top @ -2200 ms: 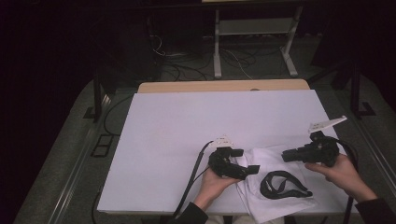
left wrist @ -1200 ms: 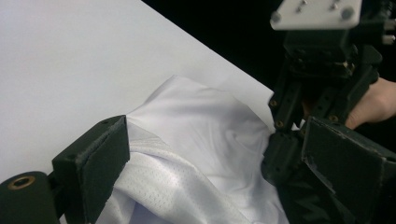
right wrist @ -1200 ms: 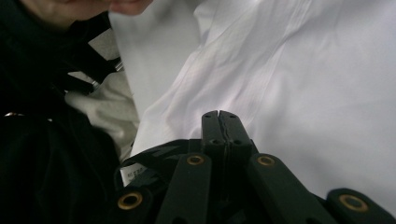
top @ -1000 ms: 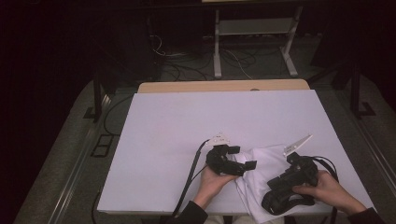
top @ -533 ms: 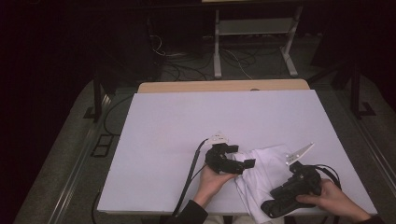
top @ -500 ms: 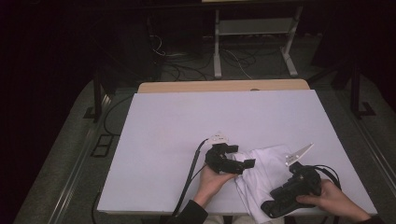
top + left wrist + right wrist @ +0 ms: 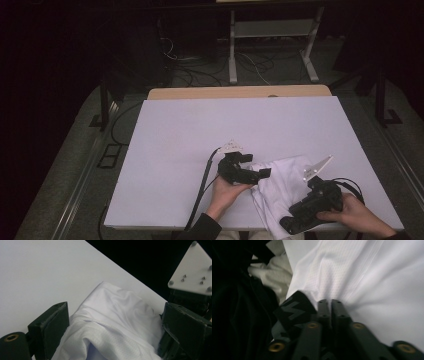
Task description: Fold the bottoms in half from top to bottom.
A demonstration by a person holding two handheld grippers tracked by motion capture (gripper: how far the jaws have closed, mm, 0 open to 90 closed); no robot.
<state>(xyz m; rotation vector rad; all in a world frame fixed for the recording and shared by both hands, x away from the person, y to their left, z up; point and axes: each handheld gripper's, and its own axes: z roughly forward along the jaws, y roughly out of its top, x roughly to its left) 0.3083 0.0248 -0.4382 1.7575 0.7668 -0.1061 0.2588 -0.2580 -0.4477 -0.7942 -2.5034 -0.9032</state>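
A rumpled white cloth (image 7: 280, 180) lies near the front right of the white table (image 7: 200, 130). My left gripper (image 7: 257, 167) rests at the cloth's left edge. In the left gripper view it (image 7: 115, 312) is open, and the cloth (image 7: 117, 305) bulges between its wide jaws without being pressed. My right gripper (image 7: 286, 224) lies on the front part of the cloth. Its jaws have just been opening slightly. In the right gripper view, puckered cloth (image 7: 374, 277) still gathers at the nearly closed tips of the gripper (image 7: 329, 302).
The right gripper's grey plate (image 7: 192, 267) looms close at the upper right of the left gripper view. A black cable (image 7: 202, 185) trails from the left gripper to the table's front edge. Behind the table are a wooden edge (image 7: 240, 92) and a metal stand (image 7: 270, 50).
The right gripper came from the cloth's right side down onto its front part, covering a black loop that lay there, then sank slightly toward the table's front edge. The left gripper stayed put.
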